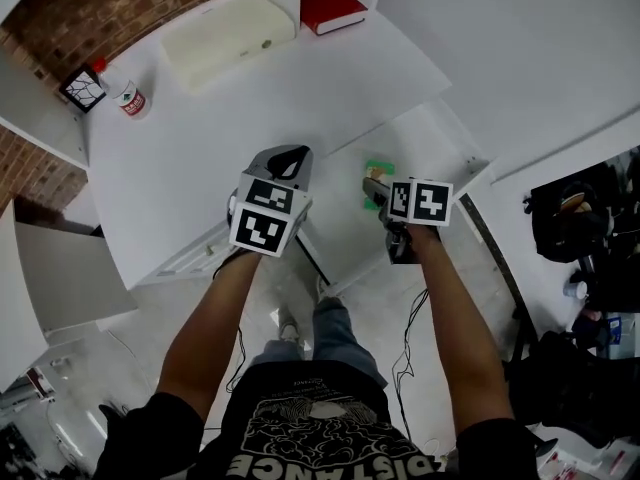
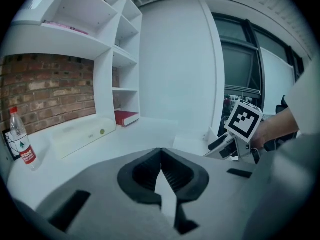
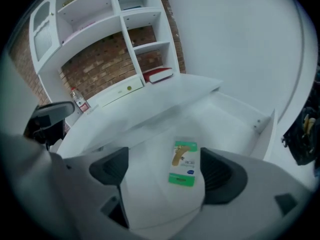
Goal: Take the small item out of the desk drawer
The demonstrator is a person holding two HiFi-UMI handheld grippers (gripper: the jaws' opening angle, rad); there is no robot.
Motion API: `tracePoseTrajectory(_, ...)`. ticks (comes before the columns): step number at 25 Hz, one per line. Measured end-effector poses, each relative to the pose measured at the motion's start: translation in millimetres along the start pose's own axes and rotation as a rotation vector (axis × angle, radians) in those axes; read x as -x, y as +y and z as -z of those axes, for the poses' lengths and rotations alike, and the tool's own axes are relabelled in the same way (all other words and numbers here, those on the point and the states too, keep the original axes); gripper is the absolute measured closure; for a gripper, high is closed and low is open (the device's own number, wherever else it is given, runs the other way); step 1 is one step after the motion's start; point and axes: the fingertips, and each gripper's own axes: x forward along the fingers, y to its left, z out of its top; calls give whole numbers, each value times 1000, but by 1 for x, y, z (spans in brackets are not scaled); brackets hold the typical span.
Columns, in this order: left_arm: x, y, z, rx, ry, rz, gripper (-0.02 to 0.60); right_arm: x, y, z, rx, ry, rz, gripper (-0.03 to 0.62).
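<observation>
A small green-and-white packet (image 3: 183, 163) lies flat on the floor of the open white desk drawer (image 3: 235, 114). In the head view the packet (image 1: 379, 168) shows just beyond my right gripper (image 1: 375, 183), inside the drawer (image 1: 430, 138). The right gripper (image 3: 164, 170) hovers over the drawer with its jaws wide open; the packet lies below and between them, untouched. My left gripper (image 2: 161, 171) is shut with nothing in it, and it hangs over the desk's front edge (image 1: 285, 158).
On the white desk (image 1: 250, 108) stand a water bottle (image 1: 130, 98), a long white box (image 1: 228, 38) and a red book (image 1: 330, 3) by the shelf unit. Dark bags (image 1: 580, 228) sit on the floor at the right. The person's legs are below the drawer.
</observation>
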Motion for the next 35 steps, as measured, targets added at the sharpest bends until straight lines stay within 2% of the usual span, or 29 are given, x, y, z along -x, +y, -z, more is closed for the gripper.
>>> tracePoseTrajectory(15,-70,7,-9,3,50,-10,574,-70,-33,3,-65,94,18,128)
tracePoseTrajectory(22,-86,15,-2,-18,78,-11,574,-101,-50,15,-87,142,72,129)
tracePoseTrajectory(28,-96,30,3,1,88,-36,574,-125,-56,27,-83,197,87,131)
tracePoseTrajectory(35,-107,44,3,9,96,-56,574,-142,-66,34,-49,252,146,147)
